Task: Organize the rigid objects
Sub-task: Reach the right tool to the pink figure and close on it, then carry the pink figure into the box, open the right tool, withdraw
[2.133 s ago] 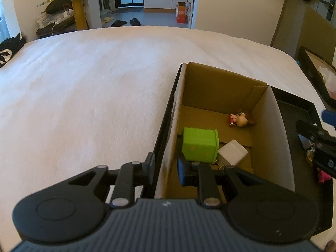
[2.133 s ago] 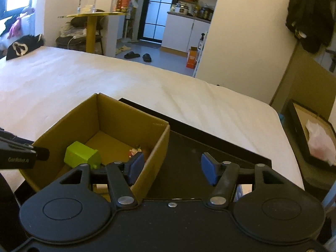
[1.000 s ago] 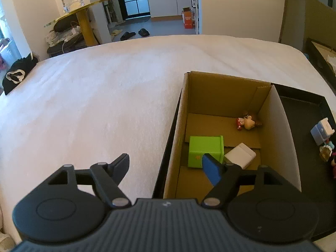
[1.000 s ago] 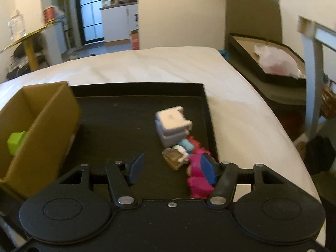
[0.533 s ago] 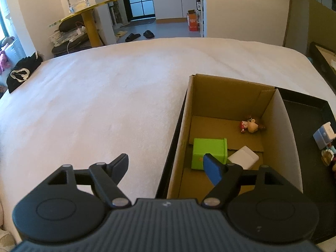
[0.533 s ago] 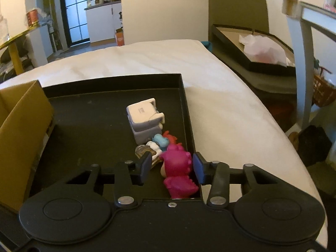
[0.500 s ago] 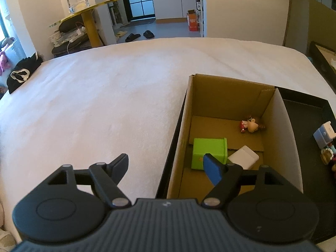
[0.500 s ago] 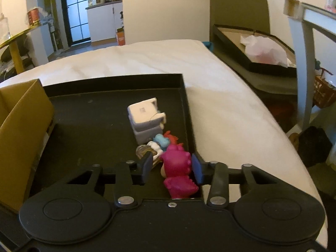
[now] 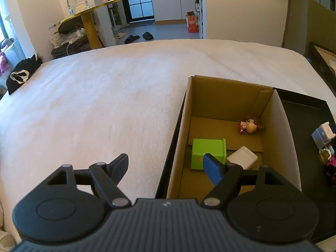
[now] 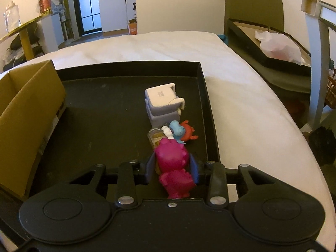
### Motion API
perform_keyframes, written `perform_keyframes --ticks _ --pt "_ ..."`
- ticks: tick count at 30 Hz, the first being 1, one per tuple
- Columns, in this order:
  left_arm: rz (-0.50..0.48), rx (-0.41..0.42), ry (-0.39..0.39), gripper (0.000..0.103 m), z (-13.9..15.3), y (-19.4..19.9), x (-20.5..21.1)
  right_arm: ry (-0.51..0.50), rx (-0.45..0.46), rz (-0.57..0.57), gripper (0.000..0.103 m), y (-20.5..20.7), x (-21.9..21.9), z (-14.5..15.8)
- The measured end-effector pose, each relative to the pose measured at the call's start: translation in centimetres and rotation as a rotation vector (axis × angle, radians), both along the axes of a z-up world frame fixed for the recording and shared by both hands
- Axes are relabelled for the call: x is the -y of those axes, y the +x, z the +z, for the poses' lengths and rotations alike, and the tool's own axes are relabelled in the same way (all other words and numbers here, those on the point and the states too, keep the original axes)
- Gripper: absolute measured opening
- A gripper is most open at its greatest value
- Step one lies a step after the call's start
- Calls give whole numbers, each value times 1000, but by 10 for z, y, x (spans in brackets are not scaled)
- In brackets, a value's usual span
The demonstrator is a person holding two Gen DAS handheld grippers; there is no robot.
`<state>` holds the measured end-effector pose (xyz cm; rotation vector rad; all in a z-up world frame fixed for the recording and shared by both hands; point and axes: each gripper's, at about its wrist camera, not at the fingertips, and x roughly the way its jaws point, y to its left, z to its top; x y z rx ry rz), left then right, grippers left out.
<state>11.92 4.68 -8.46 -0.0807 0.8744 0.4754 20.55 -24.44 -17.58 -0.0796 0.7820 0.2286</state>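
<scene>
In the right wrist view my right gripper [image 10: 171, 167] is shut on a magenta dinosaur toy [image 10: 173, 163] near the front right of the black tray [image 10: 94, 109]. Just beyond it lie a small bottle [image 10: 155, 136], a blue-and-white figure [image 10: 175, 129], a red toy [image 10: 188, 133] and a grey-white block [image 10: 162, 103]. In the left wrist view my left gripper [image 9: 166, 164] is open and empty above the near left wall of the cardboard box [image 9: 279, 138], which holds a green cube [image 9: 208, 150], a white block [image 9: 242, 157] and a small doll [image 9: 251, 127].
The tray and box sit on a white bed [image 9: 94, 105]. The cardboard box [image 10: 27, 105] stands at the tray's left end. A yellow side table [image 9: 88, 25] with a jar stands beyond the bed, and another tray [image 10: 268, 44] with paper lies to the right.
My right gripper has closed its fingers onto the magenta dinosaur toy. My left gripper has stayed open and drifted slightly back from the box.
</scene>
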Motion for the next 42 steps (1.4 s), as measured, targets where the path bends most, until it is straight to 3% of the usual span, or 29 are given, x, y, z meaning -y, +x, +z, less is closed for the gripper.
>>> perform_keyframes --ticks 22,42 --pt "28 39 -56 77 1 -5 -11 -31 64 93 35 -19 -33 48" --pt "26 56 -130 74 -6 -8 -27 -96 170 246 35 -18 -95 91"
